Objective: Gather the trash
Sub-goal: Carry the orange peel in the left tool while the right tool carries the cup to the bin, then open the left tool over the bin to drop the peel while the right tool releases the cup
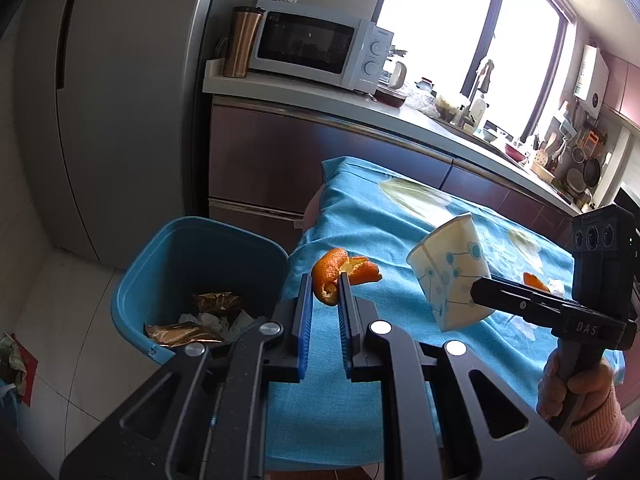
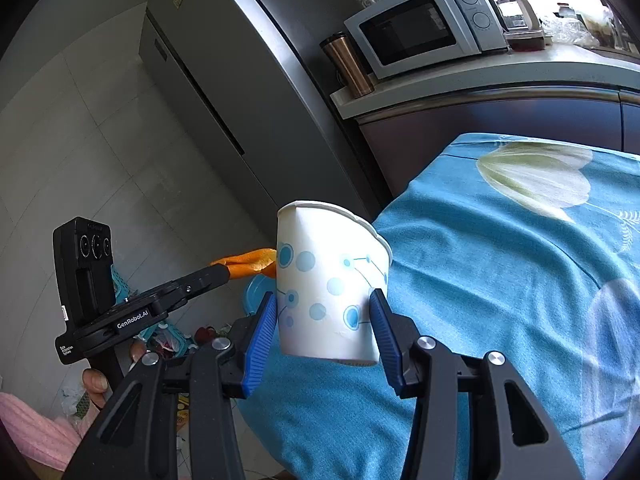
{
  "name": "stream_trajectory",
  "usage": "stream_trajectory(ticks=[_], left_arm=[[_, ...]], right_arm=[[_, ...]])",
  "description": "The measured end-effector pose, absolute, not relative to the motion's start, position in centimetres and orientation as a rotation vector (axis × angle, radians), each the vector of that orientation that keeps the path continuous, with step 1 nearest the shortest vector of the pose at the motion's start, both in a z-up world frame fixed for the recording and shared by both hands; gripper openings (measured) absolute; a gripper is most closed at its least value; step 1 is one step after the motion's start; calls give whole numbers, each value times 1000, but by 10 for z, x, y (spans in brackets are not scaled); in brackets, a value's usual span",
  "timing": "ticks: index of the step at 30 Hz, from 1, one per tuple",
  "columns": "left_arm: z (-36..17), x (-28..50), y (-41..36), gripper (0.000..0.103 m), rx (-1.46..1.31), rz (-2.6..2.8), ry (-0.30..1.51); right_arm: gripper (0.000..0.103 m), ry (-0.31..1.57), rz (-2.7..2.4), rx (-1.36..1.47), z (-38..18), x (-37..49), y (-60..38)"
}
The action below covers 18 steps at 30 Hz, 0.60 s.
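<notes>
The left gripper pinches orange peel just beside the blue bin; the right gripper's jaws squeeze a paper cup farther from it; carrying both over that bin and releasing seems next.

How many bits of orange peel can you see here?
2. One orange peel is pinched in the left gripper beside the blue bin; another peel piece lies on the tablecloth. More may be hidden.

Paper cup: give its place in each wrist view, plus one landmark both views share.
Left wrist view: the paper cup sits right of centre, tilted, clamped by the right gripper.
Right wrist view: the cup is at centre, between the right gripper's blue pads.
Shared landmark: the microwave on the counter.
</notes>
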<state>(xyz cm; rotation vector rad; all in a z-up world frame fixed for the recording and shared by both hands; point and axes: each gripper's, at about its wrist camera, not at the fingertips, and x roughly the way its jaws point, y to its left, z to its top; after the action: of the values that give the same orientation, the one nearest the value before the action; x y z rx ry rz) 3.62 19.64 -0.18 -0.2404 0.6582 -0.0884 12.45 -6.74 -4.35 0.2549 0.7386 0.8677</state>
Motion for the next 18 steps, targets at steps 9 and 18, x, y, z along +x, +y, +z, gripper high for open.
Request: stream_trajectory(ticks=[9, 18], left_arm=[[-1, 35, 230, 13, -275, -16, 639], [-11, 39, 260, 13, -306, 52, 654]], right_arm=[[45, 750, 911, 211, -41, 128, -38], [45, 766, 949, 182, -40, 136, -6]])
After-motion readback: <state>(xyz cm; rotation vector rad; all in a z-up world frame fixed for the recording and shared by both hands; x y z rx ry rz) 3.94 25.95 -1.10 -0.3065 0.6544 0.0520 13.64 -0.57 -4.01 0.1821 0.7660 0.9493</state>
